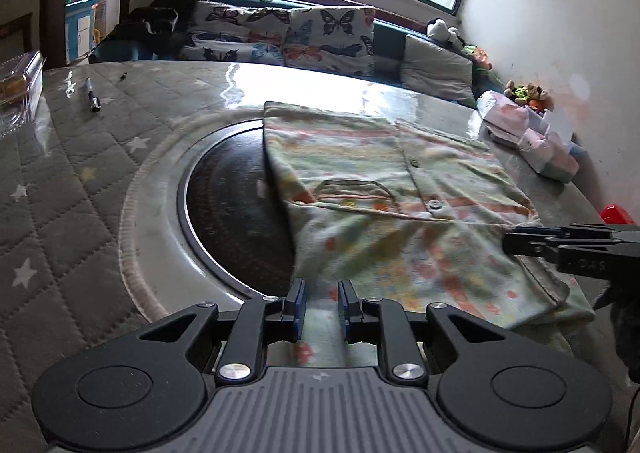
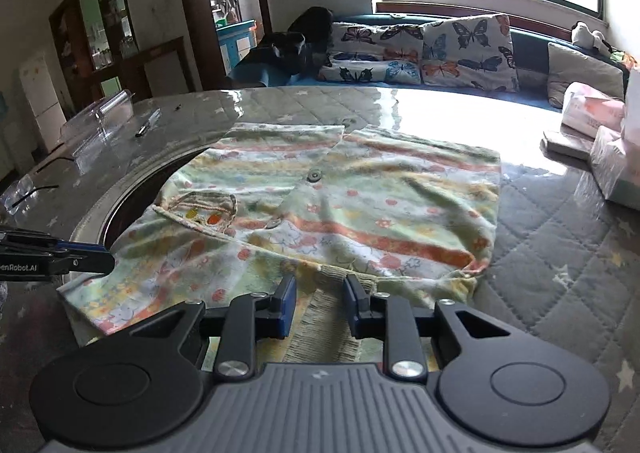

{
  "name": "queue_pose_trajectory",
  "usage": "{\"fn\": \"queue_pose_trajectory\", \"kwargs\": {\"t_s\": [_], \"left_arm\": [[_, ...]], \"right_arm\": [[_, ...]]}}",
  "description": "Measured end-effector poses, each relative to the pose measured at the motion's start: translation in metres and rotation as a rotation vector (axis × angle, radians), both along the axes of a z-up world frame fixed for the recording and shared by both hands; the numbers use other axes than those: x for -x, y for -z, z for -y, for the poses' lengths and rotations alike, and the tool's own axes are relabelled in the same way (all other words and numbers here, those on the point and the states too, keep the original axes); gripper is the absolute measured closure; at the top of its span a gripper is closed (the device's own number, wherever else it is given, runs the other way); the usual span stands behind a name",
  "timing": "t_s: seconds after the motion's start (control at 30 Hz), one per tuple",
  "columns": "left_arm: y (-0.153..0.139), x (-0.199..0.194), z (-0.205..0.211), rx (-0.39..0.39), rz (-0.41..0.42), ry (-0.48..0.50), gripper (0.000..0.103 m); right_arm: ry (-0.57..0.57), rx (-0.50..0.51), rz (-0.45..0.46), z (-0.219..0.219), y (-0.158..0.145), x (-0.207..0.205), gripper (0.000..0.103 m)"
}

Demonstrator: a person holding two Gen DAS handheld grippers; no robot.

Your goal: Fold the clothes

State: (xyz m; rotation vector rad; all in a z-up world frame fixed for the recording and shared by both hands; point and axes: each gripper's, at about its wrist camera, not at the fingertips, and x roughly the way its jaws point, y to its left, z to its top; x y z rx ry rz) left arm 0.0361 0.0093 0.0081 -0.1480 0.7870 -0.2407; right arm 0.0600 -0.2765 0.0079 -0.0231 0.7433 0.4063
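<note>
Left wrist view: one floral shirt [image 1: 384, 193] lies on the quilted table [image 1: 80, 181], half over the dark round hotplate [image 1: 236, 209], near part doubled over the buttons. Left gripper [image 1: 322, 305], jaws spread, straddles the near hem left of the hotplate's far edge; right gripper [image 2: 320, 301], also spread, straddles the ribbed hem beside it, likely lined up for a two-corner pinch, or just let go. Count: two grippers, one shirt, two buttons seen, one pen [image 1: 93, 95] beyond the hotplate
</note>
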Motion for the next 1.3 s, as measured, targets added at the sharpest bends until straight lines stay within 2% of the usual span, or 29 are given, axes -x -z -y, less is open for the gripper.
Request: {"fn": "queue_pose_trajectory", "kwargs": {"t_s": [0.13,0.3,0.53,0.7,0.9,1.17,1.3], "left_arm": [[-0.012,-0.012,0.009,0.013,0.03,0.014,0.085],[-0.011,-0.038,0.03,0.042,0.013,0.049,0.085],[0.002,-0.052,0.031,-0.004,-0.001,0.043,0.082],[-0.011,-0.041,0.038,0.022,0.019,0.077,0.083],[-0.014,-0.027,0.068,0.034,0.029,0.19,0.083],[-0.002,-0.005,0.078,-0.026,0.015,0.257,0.082],[-0.006,0.007,0.072,-0.02,0.008,0.249,0.078]], "right_arm": [[-0.014,0.009,0.02,0.0,-0.009,0.006,0.078],[-0.036,0.02,0.011,-0.002,-0.008,0.006,0.078],[-0.038,0.043,-0.006,0.004,-0.004,0.008,0.077],[-0.08,0.017,0.023,-0.007,-0.015,0.016,0.077],[-0.14,0.053,0.009,-0.022,-0.01,0.026,0.077],[-0.107,0.09,-0.021,0.002,-0.005,0.051,0.077],[-0.103,0.093,-0.01,0.009,-0.009,0.061,0.077]]}}
